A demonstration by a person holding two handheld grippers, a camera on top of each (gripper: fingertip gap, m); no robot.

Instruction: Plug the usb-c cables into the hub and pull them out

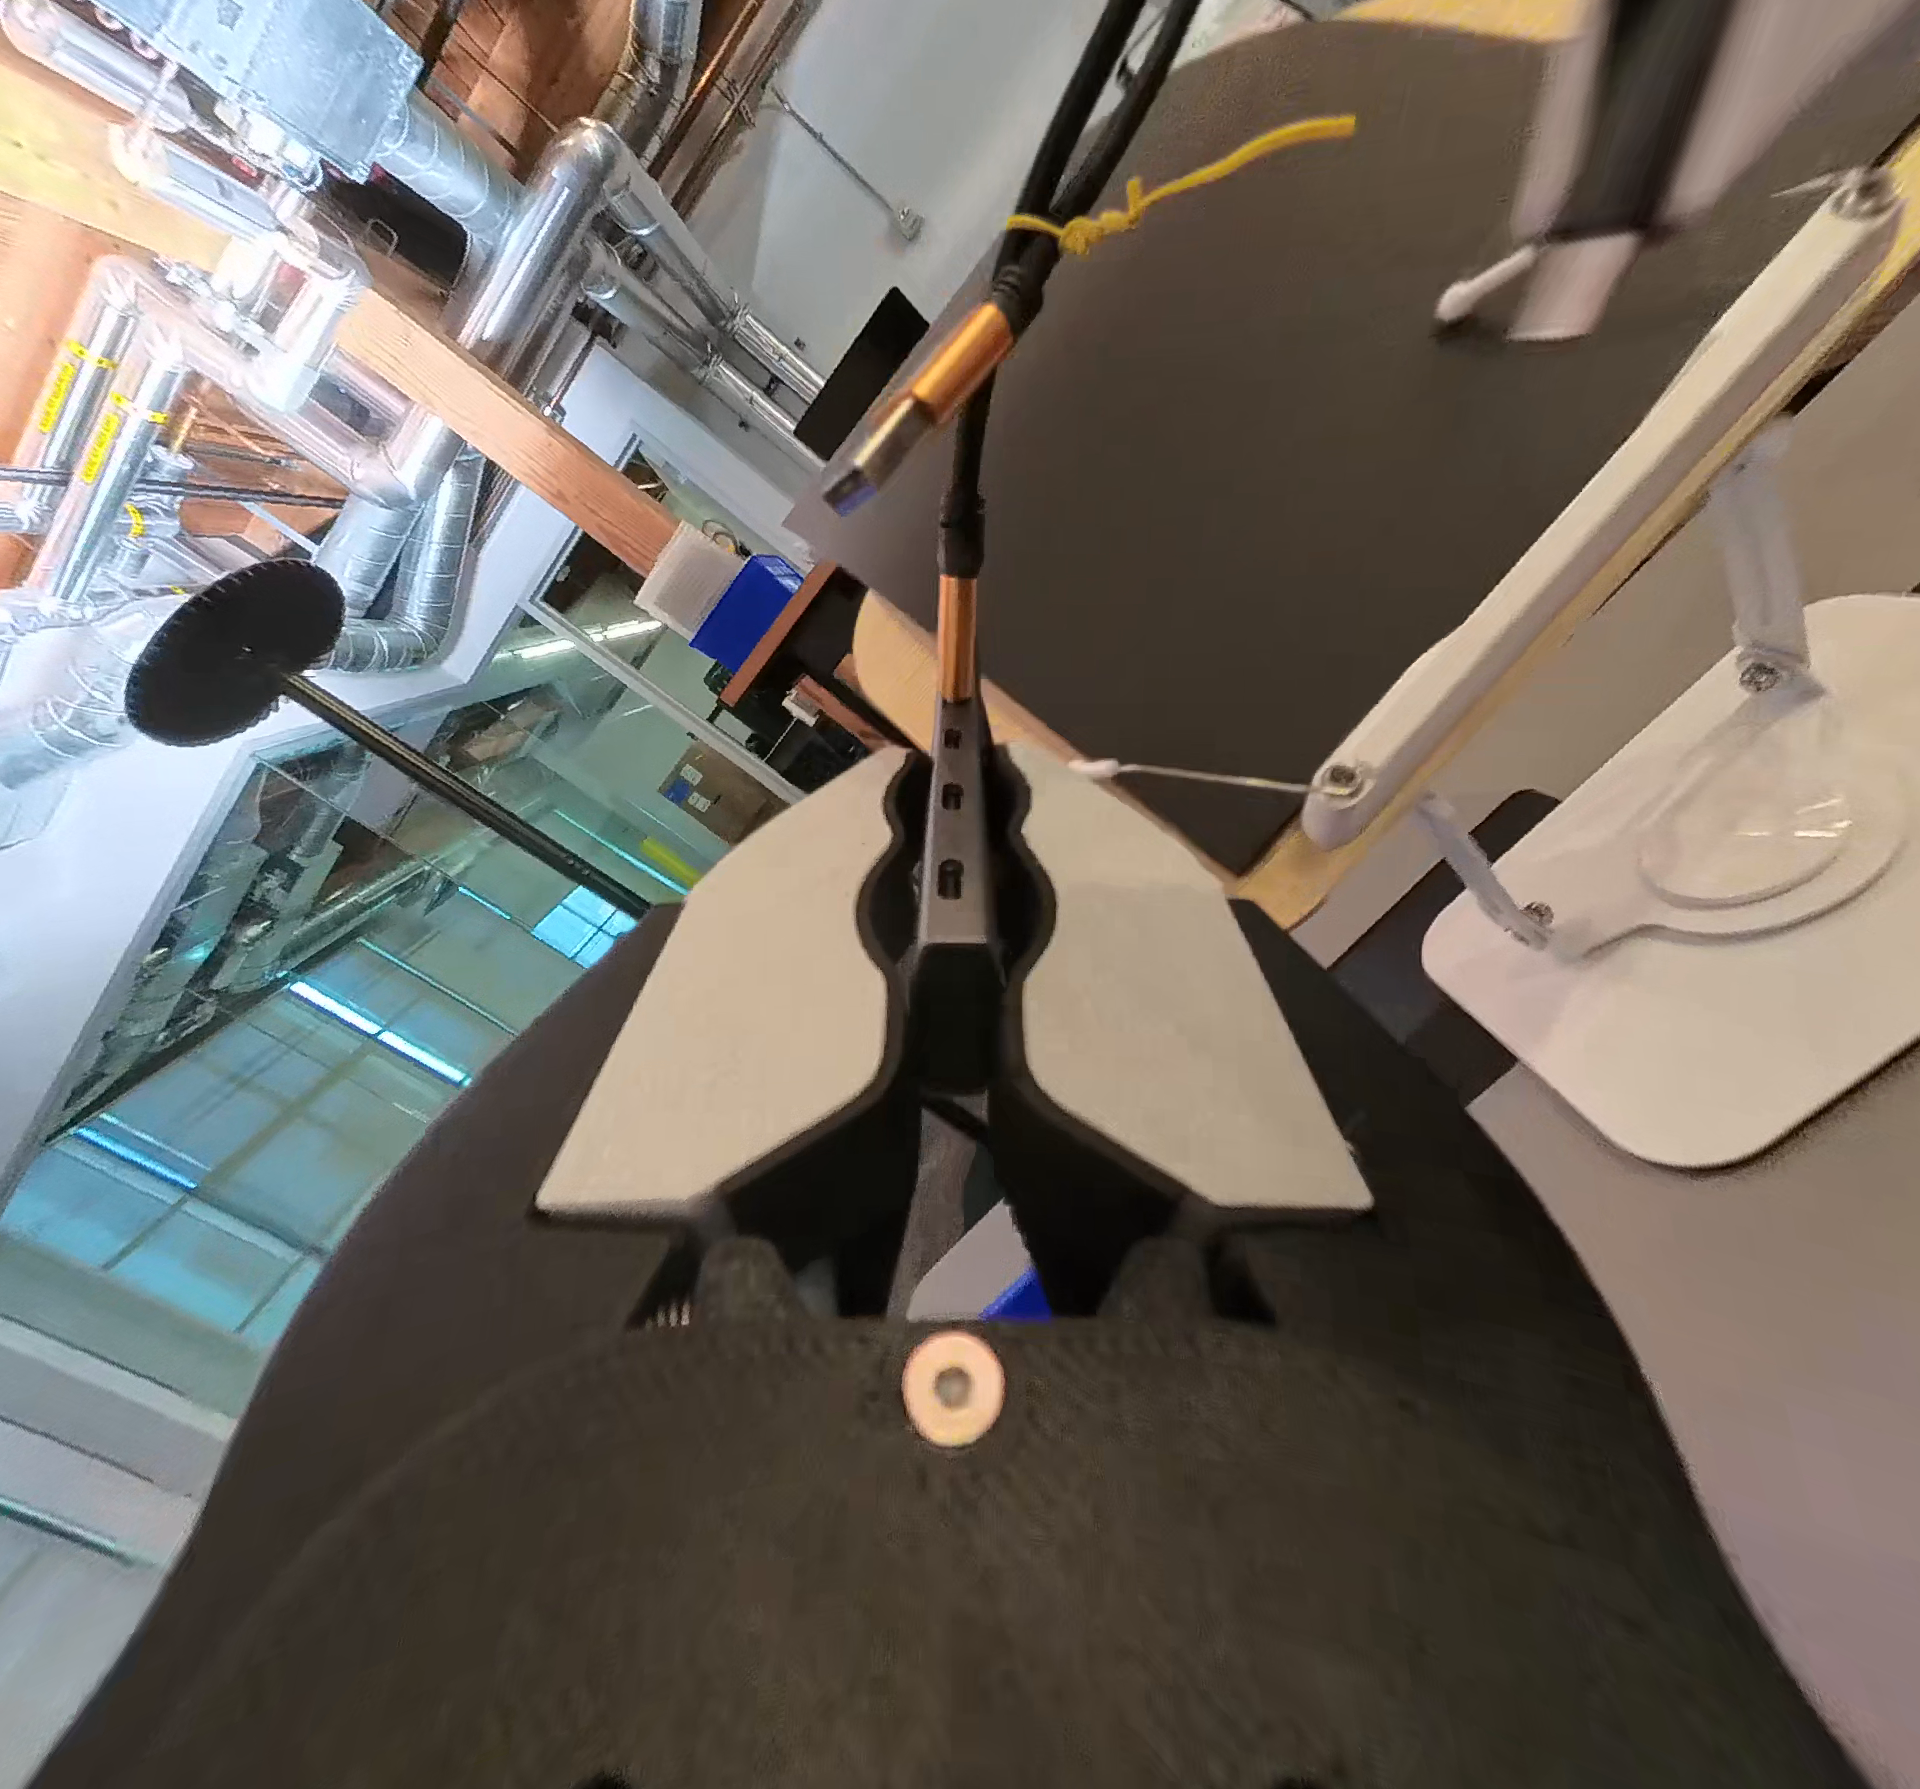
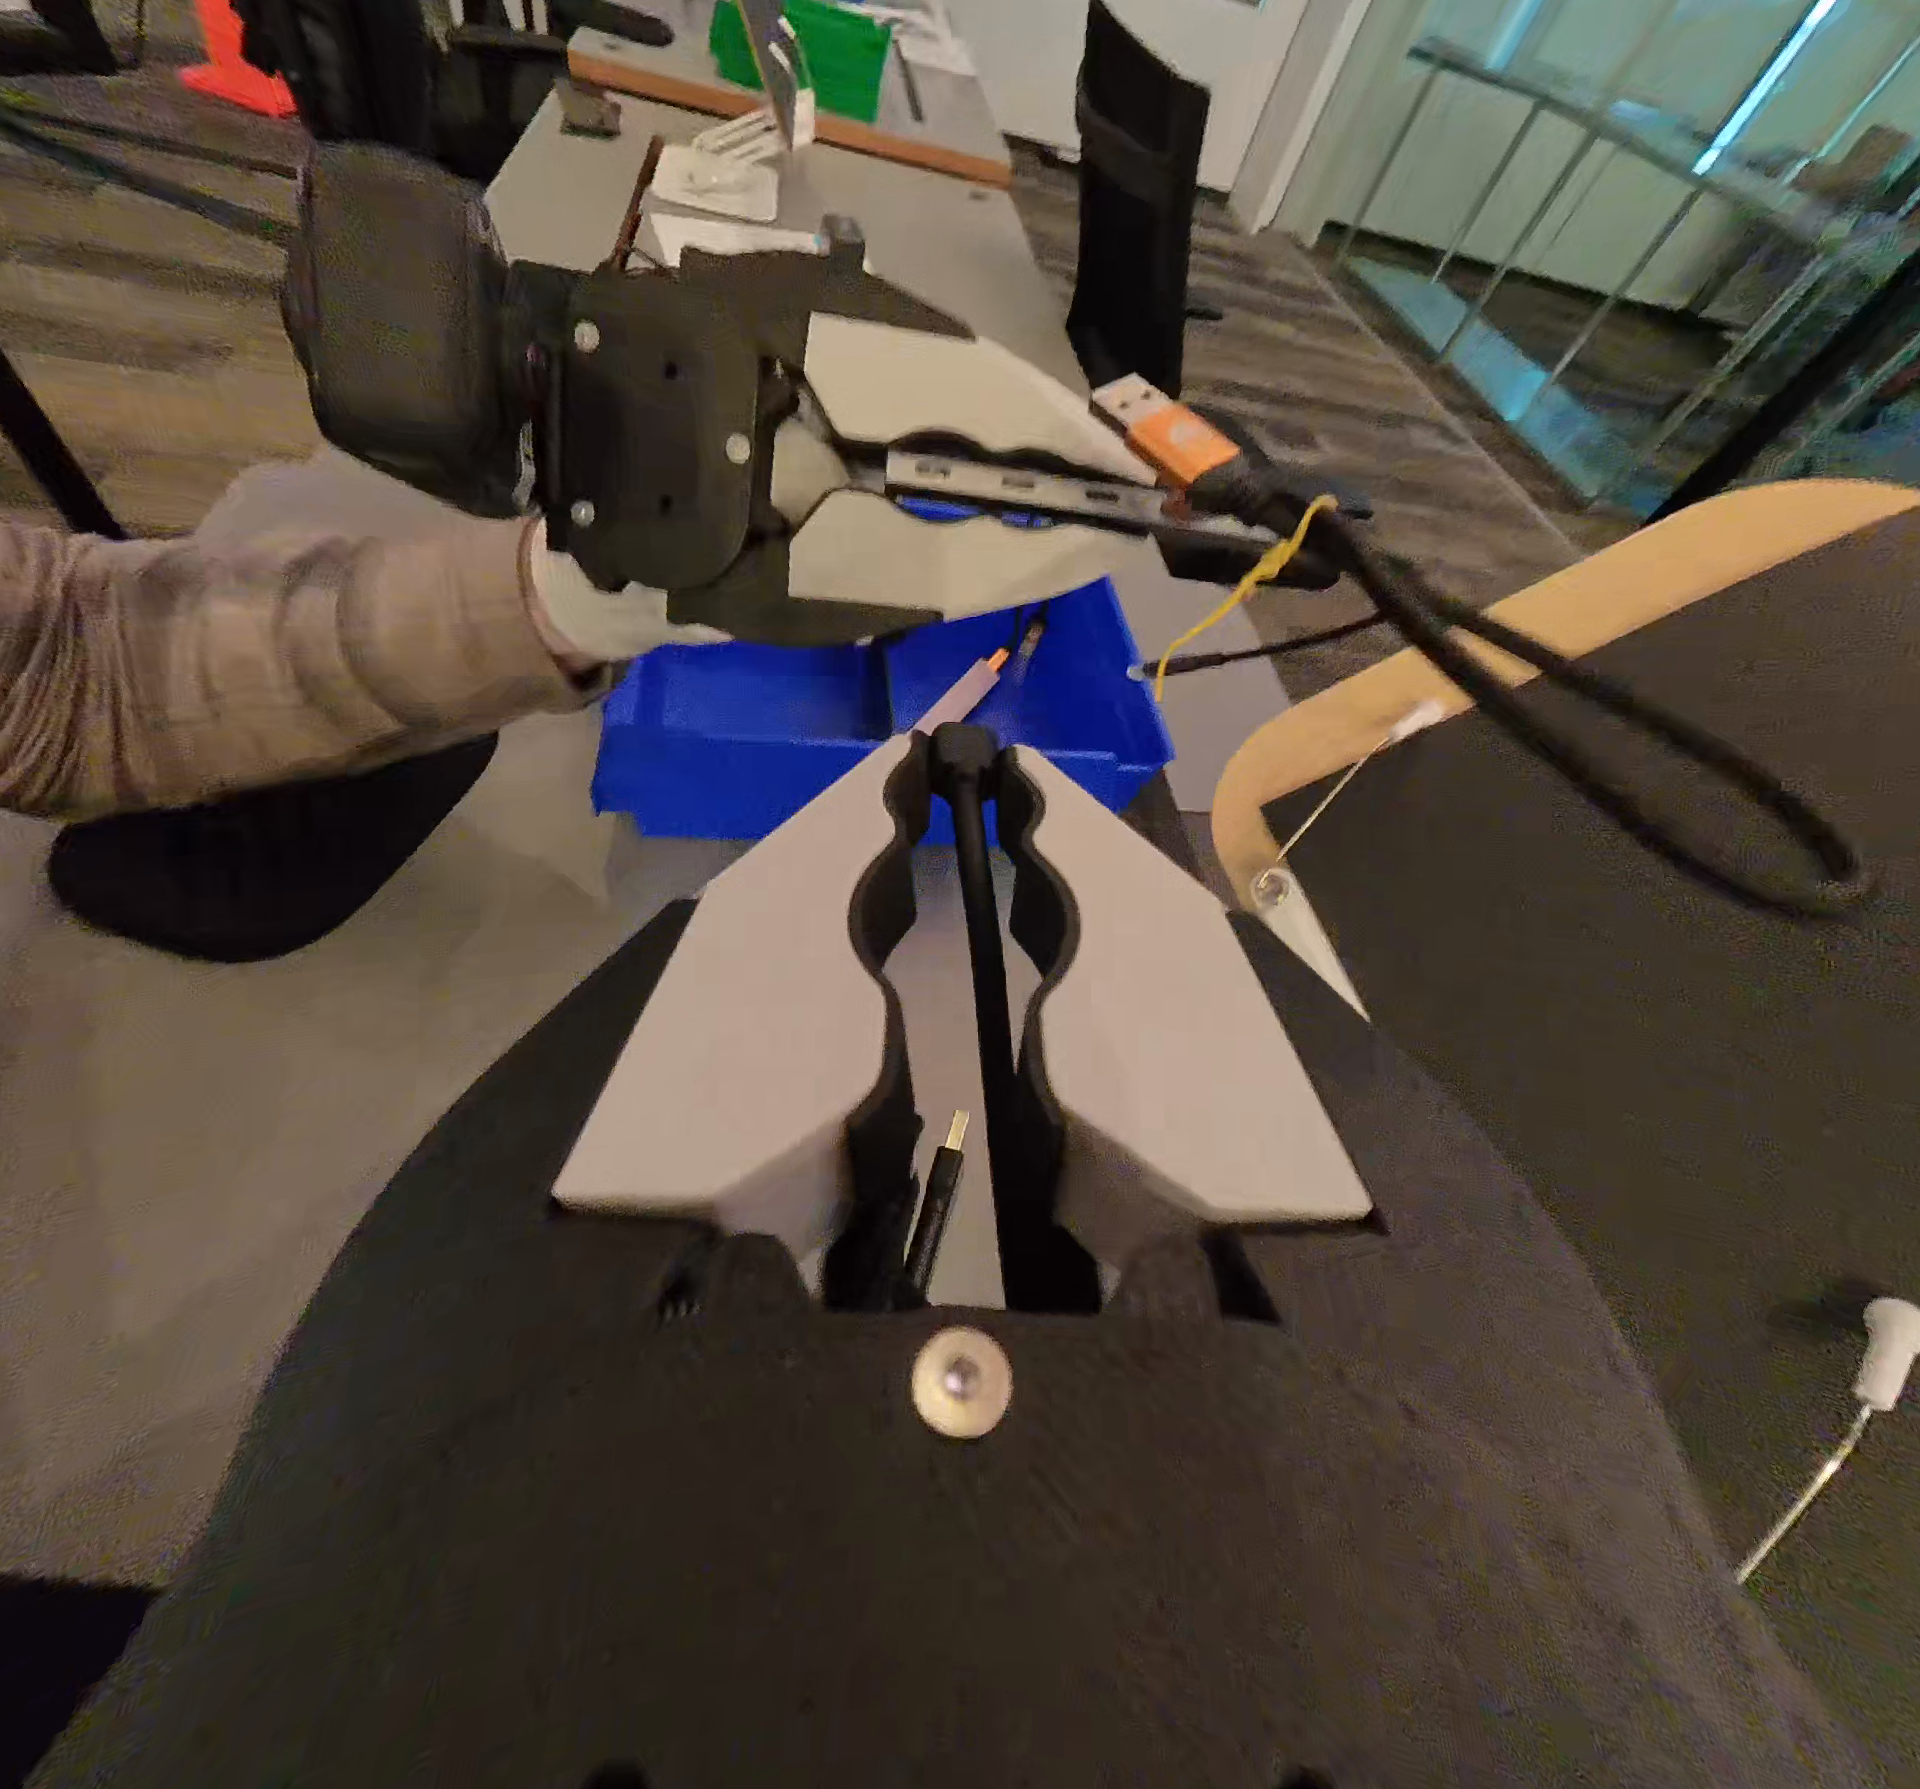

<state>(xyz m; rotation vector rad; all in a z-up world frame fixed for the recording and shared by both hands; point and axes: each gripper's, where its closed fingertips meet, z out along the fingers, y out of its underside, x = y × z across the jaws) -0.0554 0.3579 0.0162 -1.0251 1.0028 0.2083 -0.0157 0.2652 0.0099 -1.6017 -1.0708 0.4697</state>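
Note:
In the left wrist view, my left gripper [image 1: 961, 763] is shut on a slim grey hub [image 1: 951, 835], held edge-on with its ports showing. A copper-coloured plug [image 1: 956, 638] on a black cable sits in the hub's far end. A second copper plug [image 1: 914, 409] hangs loose beside it, tied on with yellow string [image 1: 1081, 227]. In the right wrist view, my right gripper [image 2: 961, 752] is shut on a black cable [image 2: 982, 960] near its thick end. The left gripper [image 2: 1138, 518] holds the hub [image 2: 1018, 489] above a blue bin [image 2: 748, 731]. A loose plug [image 2: 940, 1189] lies under my right fingers.
The blue bin holds a grey and orange connector [image 2: 977, 690]. A dark curved board with a wooden rim [image 2: 1351, 700] stands at the right. A white stand with an arm [image 1: 1662, 960] is on the table. A person's sleeved arm [image 2: 260, 638] reaches in from the left.

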